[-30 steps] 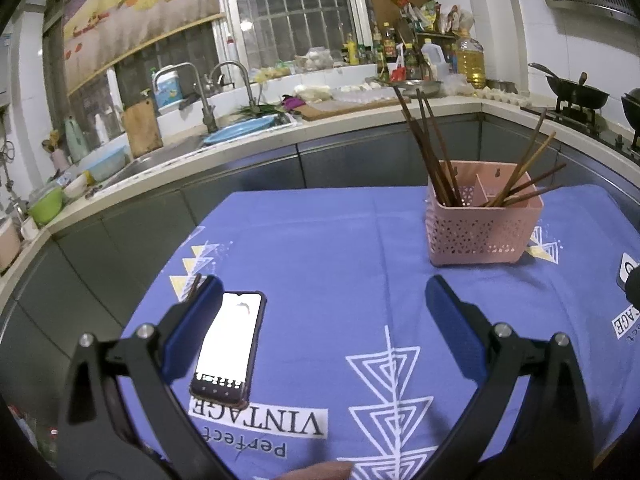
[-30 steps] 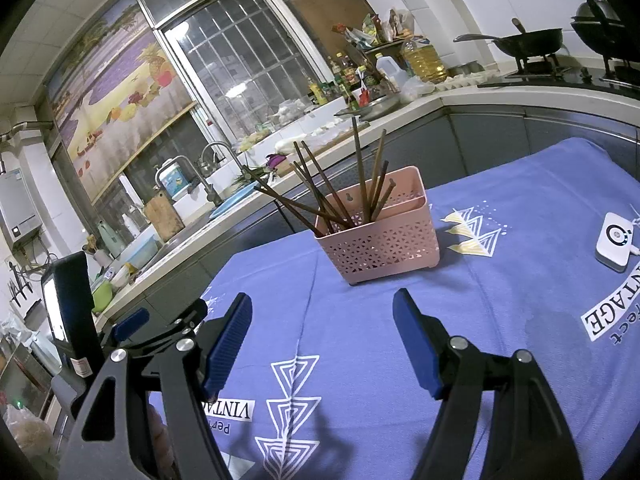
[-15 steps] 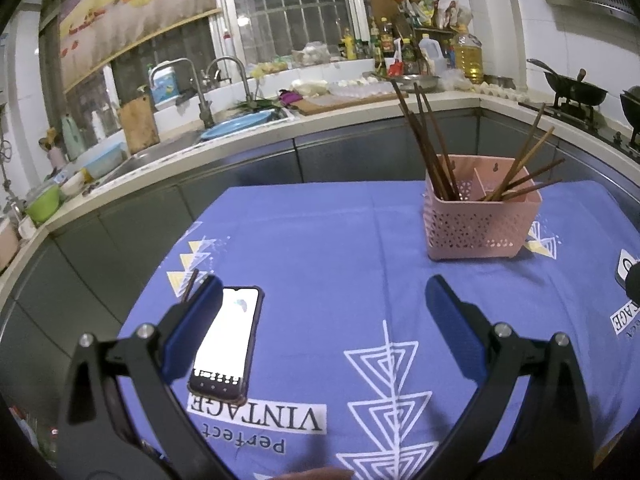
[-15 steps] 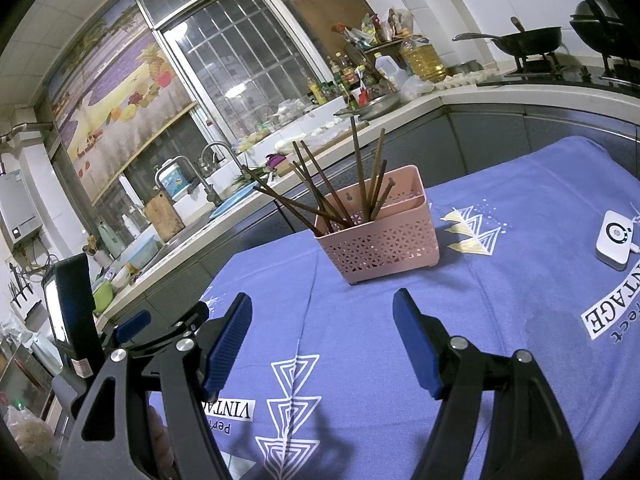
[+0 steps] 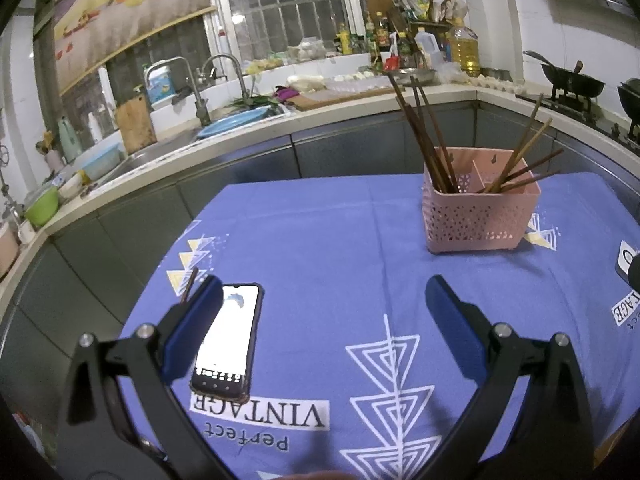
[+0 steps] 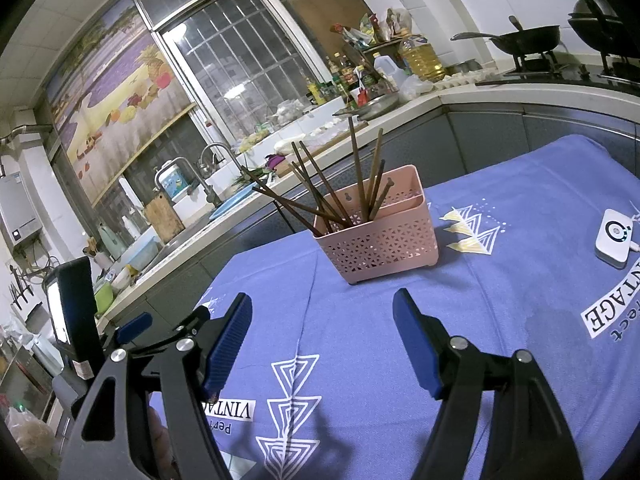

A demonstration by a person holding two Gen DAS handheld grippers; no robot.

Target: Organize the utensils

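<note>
In the left wrist view, the pink perforated plastic basket (image 5: 480, 216) of brown wooden chopsticks (image 5: 424, 136) sat lower in frame than a second earlier; the left gripper (image 5: 324, 312) hovered over the blue printed tablecloth (image 5: 320, 240), jaws spread, empty, beside a lit black smartphone (image 5: 226, 340). The right wrist view looked unchanged: the right gripper (image 6: 322, 328) hung level, released, facing the basket (image 6: 380, 236).
</note>
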